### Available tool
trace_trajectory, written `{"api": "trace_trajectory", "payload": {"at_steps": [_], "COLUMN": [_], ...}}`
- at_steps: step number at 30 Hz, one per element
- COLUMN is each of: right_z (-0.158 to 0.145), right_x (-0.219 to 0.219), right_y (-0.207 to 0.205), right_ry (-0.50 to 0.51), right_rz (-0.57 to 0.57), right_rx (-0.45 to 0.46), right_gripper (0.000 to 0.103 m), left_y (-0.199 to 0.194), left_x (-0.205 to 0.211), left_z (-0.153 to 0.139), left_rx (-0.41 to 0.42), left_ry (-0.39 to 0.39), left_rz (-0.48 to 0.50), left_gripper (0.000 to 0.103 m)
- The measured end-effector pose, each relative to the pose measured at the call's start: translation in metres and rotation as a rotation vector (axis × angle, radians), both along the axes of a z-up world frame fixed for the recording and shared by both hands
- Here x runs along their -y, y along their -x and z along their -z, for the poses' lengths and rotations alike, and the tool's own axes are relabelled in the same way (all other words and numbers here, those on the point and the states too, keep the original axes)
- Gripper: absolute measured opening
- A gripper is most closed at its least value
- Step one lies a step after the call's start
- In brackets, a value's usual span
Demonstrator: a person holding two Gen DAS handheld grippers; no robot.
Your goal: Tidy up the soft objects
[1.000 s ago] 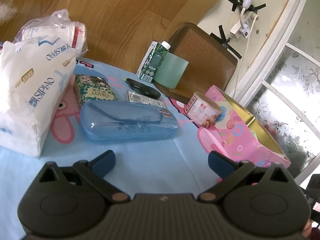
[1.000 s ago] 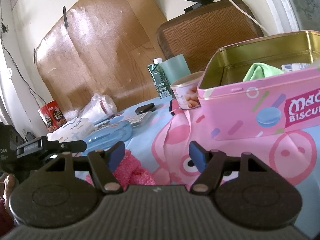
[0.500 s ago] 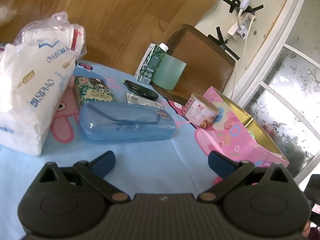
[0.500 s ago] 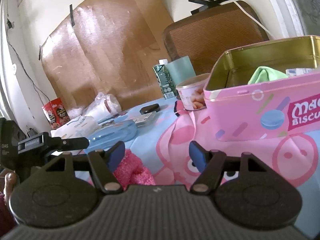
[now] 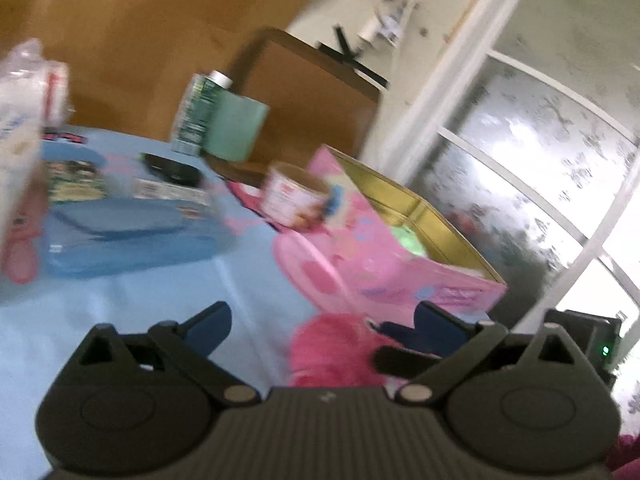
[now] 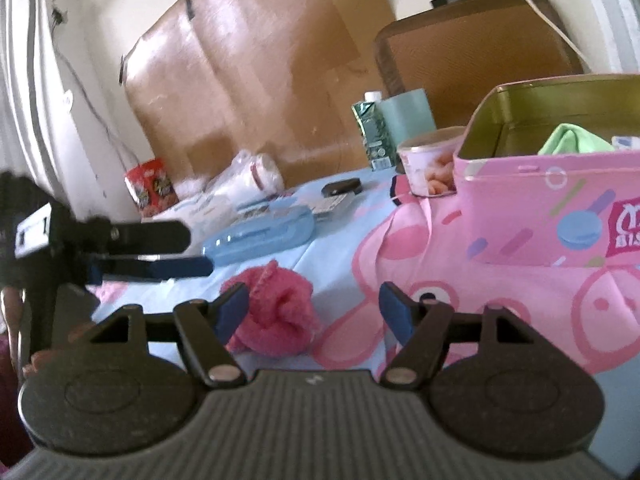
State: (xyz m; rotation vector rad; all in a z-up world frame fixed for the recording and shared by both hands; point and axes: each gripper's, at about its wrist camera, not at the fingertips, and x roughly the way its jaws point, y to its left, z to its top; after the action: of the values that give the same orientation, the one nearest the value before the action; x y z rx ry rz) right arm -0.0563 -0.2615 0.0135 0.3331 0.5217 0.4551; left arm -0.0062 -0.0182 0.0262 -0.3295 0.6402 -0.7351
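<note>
We're in someone's home here, a lived-in room. The counter (image 6: 328, 240) wears a pale blue cartoon-pig cloth, and on it we see household odds and ends: a pink biscuit tin (image 6: 540, 208), a drink carton (image 6: 370, 128), a bag of tissue packs (image 6: 248, 178), a blue plastic case (image 6: 260, 236). Behind, we've got a woven chair back (image 6: 476, 48), cardboard (image 6: 260, 60) taped to the wall, and in the left wrist view a frosted patterned window (image 5: 532, 152).

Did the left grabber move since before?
Yes. The left gripper swung right, toward the tin: in its view the tin and blue case slid left, and the pink fluffy thing now shows between its fingers.
</note>
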Motion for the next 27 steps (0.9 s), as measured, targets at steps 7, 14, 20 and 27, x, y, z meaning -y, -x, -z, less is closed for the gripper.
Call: {"api": "trace_trajectory", "payload": {"at_steps": [7, 14, 20, 27], "right_z": [-0.005, 0.004, -0.019, -0.043], "right_x": [-0.015, -0.034, -0.010, 0.042], "right_y": [0.006, 0.005, 0.015, -0.005], "right_ry": [0.084, 0.195, 0.189, 0.244], "right_rz": [-0.134, -0.131, 0.043, 0.336], "right_rx": [0.008, 0.019, 0.188, 0.232], "right_gripper": [0.077, 0.041, 0.041, 0.041], "left_y": [-0.007, -0.004, -0.019, -0.047], "left_x": [0.025, 0.037, 0.082, 0.181], "left_z": [0.015, 0.016, -0.029, -0.059], "left_rx": [-0.078, -0.074, 0.056, 0.165], "left_ry": [-0.079, -0.097, -0.114, -0.202], "left_rz": [0.057, 0.055, 0.118, 0.160], "left_gripper": [0.077, 0.066, 0.067, 0.103]}}
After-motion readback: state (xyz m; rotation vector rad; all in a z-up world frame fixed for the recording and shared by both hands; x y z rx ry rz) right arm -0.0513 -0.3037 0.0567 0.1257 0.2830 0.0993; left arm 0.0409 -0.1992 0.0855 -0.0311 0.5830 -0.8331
